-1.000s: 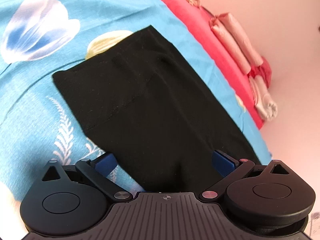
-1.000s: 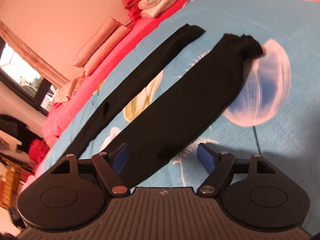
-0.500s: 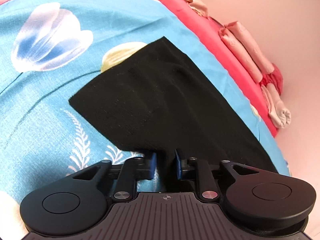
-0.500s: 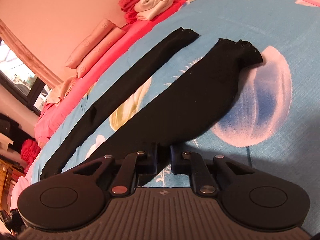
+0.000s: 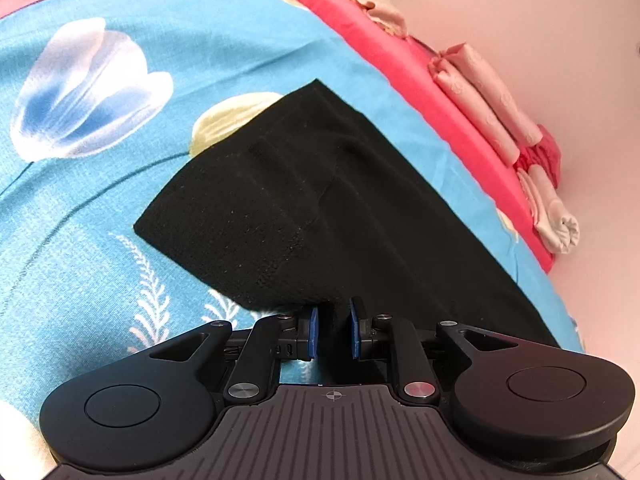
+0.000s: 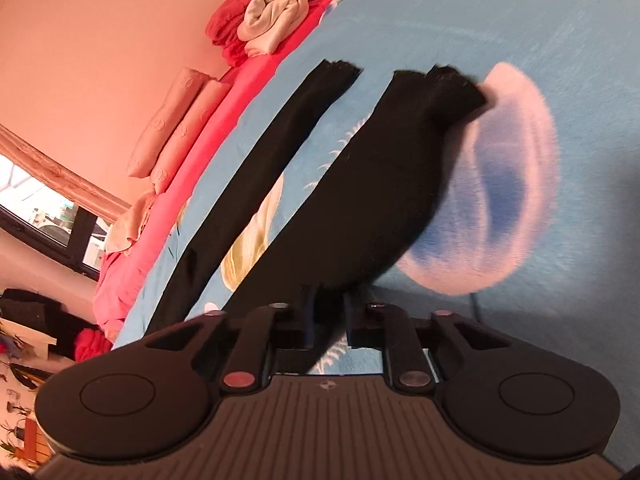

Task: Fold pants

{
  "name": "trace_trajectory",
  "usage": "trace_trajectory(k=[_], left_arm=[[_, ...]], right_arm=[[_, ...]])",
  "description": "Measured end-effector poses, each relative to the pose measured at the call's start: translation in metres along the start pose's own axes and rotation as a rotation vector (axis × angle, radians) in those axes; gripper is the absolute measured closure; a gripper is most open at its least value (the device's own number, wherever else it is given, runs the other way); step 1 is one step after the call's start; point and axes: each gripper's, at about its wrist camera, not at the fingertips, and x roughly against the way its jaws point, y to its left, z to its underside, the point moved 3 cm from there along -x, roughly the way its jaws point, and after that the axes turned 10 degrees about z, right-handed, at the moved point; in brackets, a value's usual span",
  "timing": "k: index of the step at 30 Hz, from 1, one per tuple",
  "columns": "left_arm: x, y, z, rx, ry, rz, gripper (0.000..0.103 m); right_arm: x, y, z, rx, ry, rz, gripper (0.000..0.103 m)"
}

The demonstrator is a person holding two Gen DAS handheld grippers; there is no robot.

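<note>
Black pants (image 5: 320, 208) lie flat on a floral blue bed sheet (image 5: 100, 200), soft and limp, with left tongs (image 5: 331, 330) and right tongs (image 6: 328, 316) both clamped on the near edge.

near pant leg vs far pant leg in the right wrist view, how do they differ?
The near leg is pinched in the right gripper and looks wider; the far leg lies free and looks narrower. The near leg's cuff is bunched over the white-blue flower print; the far leg's cuff lies flat nearer the red bedding. Both are black and stretched out side by side on the blue sheet.
</note>
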Motion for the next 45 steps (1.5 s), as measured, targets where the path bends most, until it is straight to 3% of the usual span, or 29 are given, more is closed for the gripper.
trace_trajectory(k=[4, 13, 18, 24, 25, 26, 28, 30, 32, 33, 35, 38, 40, 41, 45], left_arm=[[0.01, -0.008, -0.004, -0.027, -0.042, 0.04, 0.02], [-0.006, -0.049, -0.046, -0.12, -0.089, 0.093, 0.02], [-0.048, -0.062, -0.091, -0.134, -0.084, 0.085, 0.02], [-0.125, -0.046, -0.143, -0.07, 0.026, 0.031, 0.018], [-0.134, -0.044, -0.147, -0.064, 0.055, 0.038, 0.017], [-0.141, -0.04, -0.15, -0.032, 0.096, 0.048, 0.004], [-0.145, -0.031, -0.154, 0.075, 0.158, 0.12, 0.0], [-0.134, -0.029, -0.159, 0.104, 0.123, 0.181, 0.0], [-0.114, -0.033, -0.164, 0.06, 0.044, 0.162, 0.0], [-0.104, -0.036, -0.165, 0.027, -0.002, 0.147, 0.0], [-0.084, -0.043, -0.162, -0.04, -0.081, 0.081, 0.0], [-0.076, -0.056, -0.145, -0.172, -0.099, 0.014, 0.0], [-0.08, -0.061, -0.129, -0.237, -0.079, -0.011, 0.0], [-0.084, -0.063, -0.121, -0.257, -0.072, -0.021, 0.0], [-0.103, -0.064, -0.091, -0.306, -0.018, -0.034, 0.0]], right_arm=[[0.008, 0.019, -0.001, 0.118, -0.053, 0.038, 0.095], [0.007, 0.081, -0.057, 0.194, -0.11, -0.072, 0.095], [-0.039, 0.12, -0.105, 0.208, -0.079, -0.074, 0.095], [-0.133, 0.141, -0.15, 0.148, -0.008, -0.02, 0.094], [-0.148, 0.139, -0.153, 0.127, 0.01, -0.014, 0.09], [-0.161, 0.134, -0.154, 0.097, 0.055, -0.003, 0.083], [-0.165, 0.125, -0.155, 0.033, 0.099, -0.047, 0.073], [-0.149, 0.117, -0.159, 0.015, 0.049, -0.137, 0.055], [-0.121, 0.106, -0.166, 0.009, -0.07, -0.168, 0.037], [-0.106, 0.1, -0.169, 0.019, -0.138, -0.159, 0.034], [-0.078, 0.089, -0.171, 0.038, -0.242, -0.078, 0.031], [-0.057, 0.08, -0.159, 0.144, -0.323, 0.125, 0.029], [-0.06, 0.078, -0.143, 0.214, -0.316, 0.291, 0.024], [-0.062, 0.079, -0.134, 0.251, -0.305, 0.328, 0.024], [-0.061, 0.095, -0.093, 0.424, -0.296, 0.258, 0.014]])
